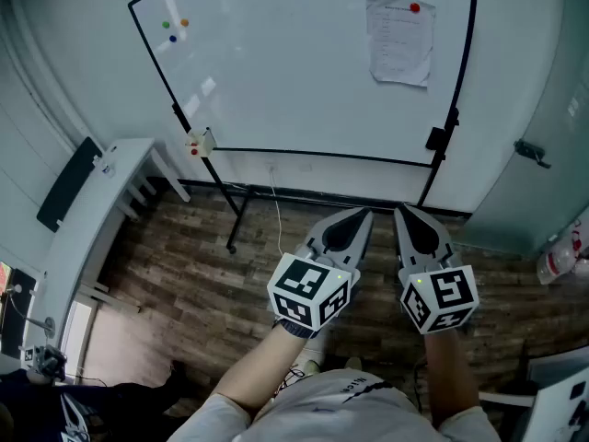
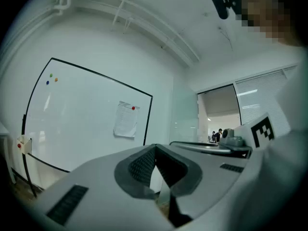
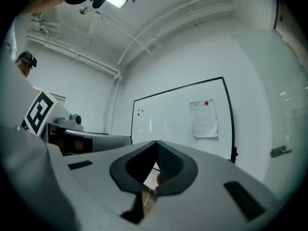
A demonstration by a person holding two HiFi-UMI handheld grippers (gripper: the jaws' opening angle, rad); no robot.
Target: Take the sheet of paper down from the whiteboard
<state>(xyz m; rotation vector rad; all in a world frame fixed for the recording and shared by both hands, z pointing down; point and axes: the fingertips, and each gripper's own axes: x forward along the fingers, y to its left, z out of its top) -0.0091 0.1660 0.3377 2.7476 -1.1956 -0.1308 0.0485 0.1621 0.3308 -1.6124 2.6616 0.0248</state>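
Note:
A white printed sheet of paper [image 1: 401,41] hangs near the upper right corner of the whiteboard [image 1: 294,72], pinned by a red magnet [image 1: 414,8]. The same sheet [image 2: 126,119] shows in the left gripper view, and as the sheet [image 3: 203,119] in the right gripper view. My left gripper [image 1: 362,216] and right gripper [image 1: 402,212] are held side by side, level, well short of the board and below the sheet. Both are shut with nothing between their jaws.
Three small coloured magnets [image 1: 175,28] sit at the board's upper left. An eraser holder [image 1: 199,142] hangs at its lower left corner. The board stands on a black frame [image 1: 236,205] over wooden flooring. A white desk [image 1: 92,219] is at the left, a glass door [image 1: 543,145] at the right.

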